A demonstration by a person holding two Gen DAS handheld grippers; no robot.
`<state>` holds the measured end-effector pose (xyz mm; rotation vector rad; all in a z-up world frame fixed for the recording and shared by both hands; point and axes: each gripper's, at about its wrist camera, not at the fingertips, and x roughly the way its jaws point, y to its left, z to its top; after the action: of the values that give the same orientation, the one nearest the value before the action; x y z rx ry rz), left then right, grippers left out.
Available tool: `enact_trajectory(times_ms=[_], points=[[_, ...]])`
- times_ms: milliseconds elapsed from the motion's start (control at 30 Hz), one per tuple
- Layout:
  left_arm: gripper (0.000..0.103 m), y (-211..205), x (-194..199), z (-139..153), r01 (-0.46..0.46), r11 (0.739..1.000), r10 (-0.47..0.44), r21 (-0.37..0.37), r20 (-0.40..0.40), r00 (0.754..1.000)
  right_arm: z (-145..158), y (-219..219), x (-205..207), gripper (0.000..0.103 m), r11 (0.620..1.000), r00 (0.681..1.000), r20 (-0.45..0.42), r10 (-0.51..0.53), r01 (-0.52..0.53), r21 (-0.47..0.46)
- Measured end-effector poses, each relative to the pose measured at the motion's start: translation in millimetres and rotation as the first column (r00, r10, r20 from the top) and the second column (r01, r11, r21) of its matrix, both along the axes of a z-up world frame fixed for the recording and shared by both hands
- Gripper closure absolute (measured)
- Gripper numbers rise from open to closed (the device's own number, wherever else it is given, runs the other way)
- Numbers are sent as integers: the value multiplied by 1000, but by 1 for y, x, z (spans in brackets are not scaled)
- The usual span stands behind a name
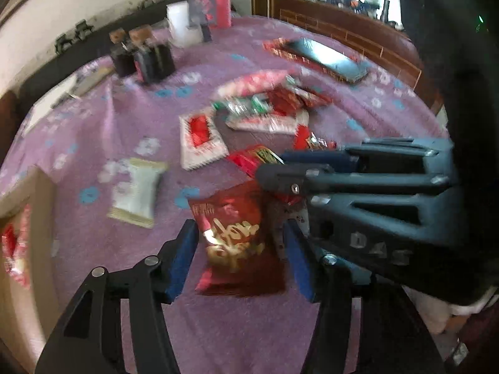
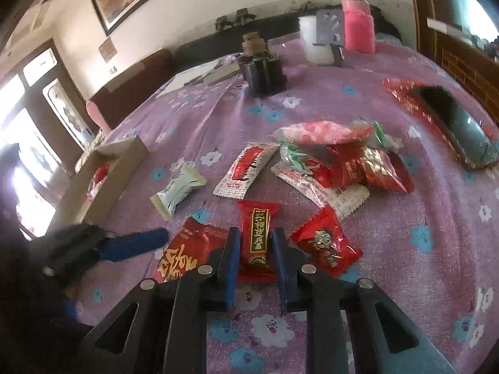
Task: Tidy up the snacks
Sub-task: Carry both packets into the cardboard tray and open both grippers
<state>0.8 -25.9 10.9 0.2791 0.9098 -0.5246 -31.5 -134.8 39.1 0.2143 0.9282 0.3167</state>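
Observation:
Snack packets lie scattered on a purple flowered cloth [image 2: 405,280]. My right gripper [image 2: 255,230] is shut on a red packet with a dark gold-lettered label [image 2: 258,243], its blue pads pressing both long sides. In the left wrist view the right gripper [image 1: 271,165] reaches in from the right over that packet [image 1: 252,159]. My left gripper [image 1: 240,226] stands open astride a dark red packet with big gold lettering [image 1: 237,243], which lies flat on the cloth. From the right wrist view, a blurred blue left finger [image 2: 134,244] shows beside that packet [image 2: 187,252].
An open cardboard box [image 2: 106,171] with a red packet inside stands at the left edge. Loose packets: white-green [image 2: 177,190], white-red [image 2: 246,168], red cartoon [image 2: 324,243], a pile [image 2: 336,162]. A phone [image 2: 458,131], dark bottles [image 2: 262,74], a pink bottle [image 2: 357,21] and a white cup [image 2: 315,40] stand farther back.

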Motion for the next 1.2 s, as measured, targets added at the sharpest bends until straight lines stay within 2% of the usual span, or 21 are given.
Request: enact_trajectory(times_ms=[67,133,167,200,333,433,633,767,1000,1100,1200], points=[[48,-3,3,-1,-8,1000,8,-14,-8,1000,-1,-6,1,81,1000,1000,-7,-16,16,25],[64,-2,4,1,-30,999,30,-27,-11,999,0,-10,-1,82,999,999,-1,-32,32,36],[64,1,4,2,-34,998,33,-44,-28,999,2,-12,-2,82,998,999,5,-45,45,37],[70,4,4,3,-42,997,40,-59,-39,998,3,-15,-3,82,997,998,12,-57,56,43],[71,19,0,10,-80,992,76,-94,-47,996,9,-25,-6,82,993,996,37,-82,78,89],[70,35,-7,22,-105,982,98,-154,-55,994,10,-26,-6,82,993,996,44,-84,80,92],[70,86,-31,60,-141,946,137,-293,-36,990,10,-25,-5,82,993,995,40,-89,85,86],[70,130,-37,78,-181,925,180,-334,-33,983,13,-18,-7,82,994,996,26,-82,79,76],[70,218,-31,84,-320,891,331,-323,-22,943,48,39,-16,83,994,999,50,14,-19,104],[70,255,-24,79,-392,864,402,-316,-36,915,56,71,-11,83,993,997,46,69,-73,96],[70,290,-11,68,-462,829,460,-315,-85,884,62,113,-3,83,986,991,37,132,-135,96]])
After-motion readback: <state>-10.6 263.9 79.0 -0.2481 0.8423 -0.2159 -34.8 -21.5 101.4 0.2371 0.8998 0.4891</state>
